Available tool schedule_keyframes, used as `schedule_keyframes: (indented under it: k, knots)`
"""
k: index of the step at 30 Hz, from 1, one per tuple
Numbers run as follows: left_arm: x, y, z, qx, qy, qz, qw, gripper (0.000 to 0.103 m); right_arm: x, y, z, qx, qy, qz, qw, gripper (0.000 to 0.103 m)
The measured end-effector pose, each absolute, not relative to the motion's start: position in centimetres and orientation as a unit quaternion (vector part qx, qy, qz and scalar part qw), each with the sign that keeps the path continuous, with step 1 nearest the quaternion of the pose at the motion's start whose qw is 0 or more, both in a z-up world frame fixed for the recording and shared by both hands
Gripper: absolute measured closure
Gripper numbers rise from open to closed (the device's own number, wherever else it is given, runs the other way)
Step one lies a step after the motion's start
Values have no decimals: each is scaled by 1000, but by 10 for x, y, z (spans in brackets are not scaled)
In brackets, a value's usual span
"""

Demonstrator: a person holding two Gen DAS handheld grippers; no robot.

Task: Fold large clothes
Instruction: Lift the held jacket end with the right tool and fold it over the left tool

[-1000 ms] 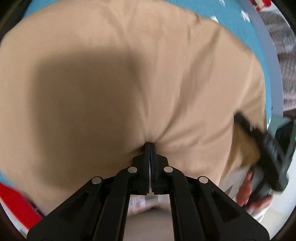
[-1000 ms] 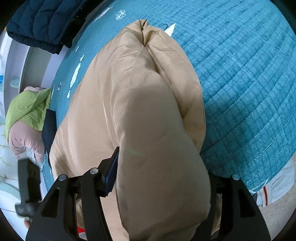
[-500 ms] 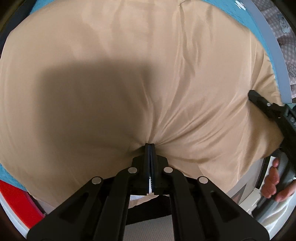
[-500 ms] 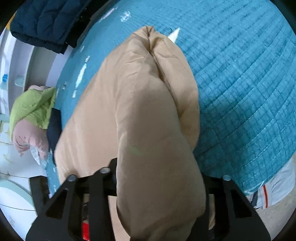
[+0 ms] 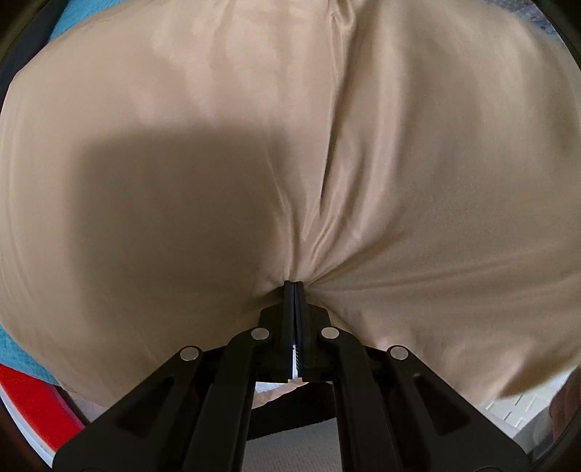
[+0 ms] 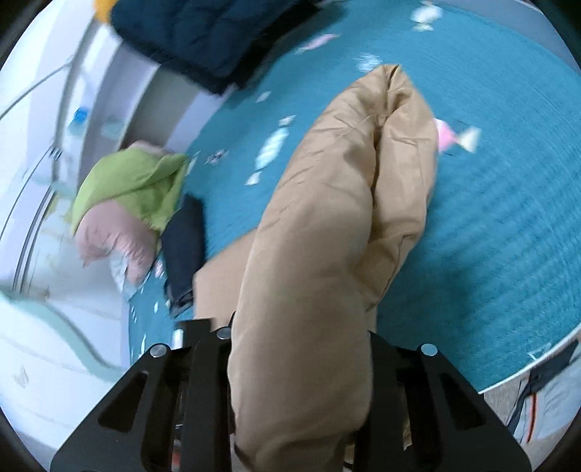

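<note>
A large tan padded garment (image 5: 326,152) fills almost all of the left wrist view. My left gripper (image 5: 295,287) is shut on a pinch of its fabric, which puckers around the tips. In the right wrist view the same tan garment (image 6: 326,236) hangs as a thick folded roll over the teal quilted bed (image 6: 490,218). My right gripper (image 6: 301,348) holds the thick roll between its jaws; the fingertips are hidden by the fabric.
A dark navy quilted garment (image 6: 203,32) lies at the bed's far edge. A green and pink bundle (image 6: 123,203) and a dark folded item (image 6: 183,250) lie at the left bed edge. A red object (image 5: 32,406) shows at lower left.
The tan garment has been drawn closer and fills the left view, hiding the other gripper and hand. The right view has swung, showing more of the bed's left edge and the room.
</note>
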State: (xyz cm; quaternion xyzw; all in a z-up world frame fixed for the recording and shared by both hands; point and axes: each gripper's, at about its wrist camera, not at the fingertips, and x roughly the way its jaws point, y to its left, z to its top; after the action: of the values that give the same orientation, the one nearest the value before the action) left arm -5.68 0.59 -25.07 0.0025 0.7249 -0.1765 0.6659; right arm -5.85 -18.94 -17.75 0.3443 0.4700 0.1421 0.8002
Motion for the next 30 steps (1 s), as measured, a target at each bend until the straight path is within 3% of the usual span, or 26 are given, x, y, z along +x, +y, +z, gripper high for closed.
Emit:
schedule_keyframes:
  k: [9, 18, 30]
  knots:
    - [-54, 11, -219, 40, 677, -177, 713, 100, -39, -136, -145, 298, 471, 215, 802, 78]
    - [-43, 73, -164, 49, 603, -83, 792, 100, -18, -87, -138, 249, 490, 255, 796, 78]
    - [-40, 142, -167, 10, 604, 0, 797, 100, 0, -4, -146, 178, 530, 311, 768, 78]
